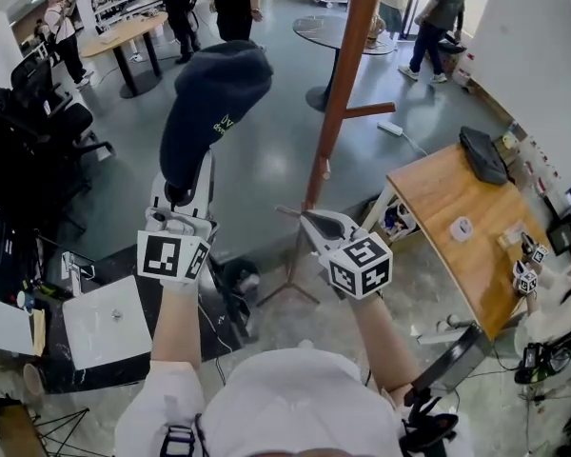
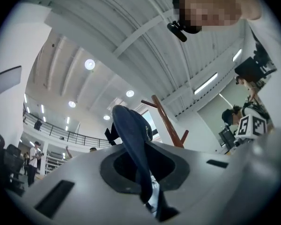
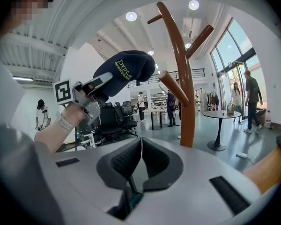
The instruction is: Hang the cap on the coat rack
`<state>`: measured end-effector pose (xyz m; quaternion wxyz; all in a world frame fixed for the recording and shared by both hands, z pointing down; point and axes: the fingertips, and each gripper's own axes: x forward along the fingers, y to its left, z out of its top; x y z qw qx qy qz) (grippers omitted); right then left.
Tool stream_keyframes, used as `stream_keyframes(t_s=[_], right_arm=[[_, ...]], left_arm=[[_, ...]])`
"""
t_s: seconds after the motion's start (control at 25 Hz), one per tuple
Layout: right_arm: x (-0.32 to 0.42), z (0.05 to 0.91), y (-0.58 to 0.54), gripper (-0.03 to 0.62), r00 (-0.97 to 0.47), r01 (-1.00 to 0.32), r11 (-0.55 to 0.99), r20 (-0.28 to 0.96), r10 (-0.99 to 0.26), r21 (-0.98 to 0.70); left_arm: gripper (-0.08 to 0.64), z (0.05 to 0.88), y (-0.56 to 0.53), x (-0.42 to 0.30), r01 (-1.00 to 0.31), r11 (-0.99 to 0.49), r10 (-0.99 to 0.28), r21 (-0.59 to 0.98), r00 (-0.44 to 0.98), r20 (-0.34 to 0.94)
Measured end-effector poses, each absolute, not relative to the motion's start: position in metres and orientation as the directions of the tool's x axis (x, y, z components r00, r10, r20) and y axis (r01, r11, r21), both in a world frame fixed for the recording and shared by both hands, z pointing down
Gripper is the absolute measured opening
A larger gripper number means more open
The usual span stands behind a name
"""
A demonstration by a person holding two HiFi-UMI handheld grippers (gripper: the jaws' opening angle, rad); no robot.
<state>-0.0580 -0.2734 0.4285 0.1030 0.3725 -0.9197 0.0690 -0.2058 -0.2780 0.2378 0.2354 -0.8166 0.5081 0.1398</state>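
My left gripper (image 1: 183, 196) is clenched on the edge of the dark cap (image 1: 214, 98), holding it raised just left of the coat rack (image 1: 343, 93) and not touching it. My right gripper (image 1: 303, 217) is closed on nothing, low beside the rack's pole. I'd carry the cap's hollow over the tip of the short peg (image 3: 173, 89), crown uppermost. I'd release only once the fabric rests there, since nudging the pole might rock the rack.
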Motion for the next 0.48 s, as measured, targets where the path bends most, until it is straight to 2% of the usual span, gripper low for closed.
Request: stream_keyframes(t_s=[0.32,0.48], right_arm=[[-0.047,0.404,-0.272,0.023,-0.701,-0.700,0.714,0.204,-0.683,-0.017],[-0.040,0.384,-0.277,0.023,-0.692,-0.708,0.706,0.181,-0.699,0.023]], left_arm=[[0.029,0.181,-0.282,-0.182,-0.881,-0.319,-0.717,-0.349,0.465,-0.519],[0.029,0.169,-0.292,-0.170,-0.852,-0.253,-0.716,-0.459,0.484,-0.504]])
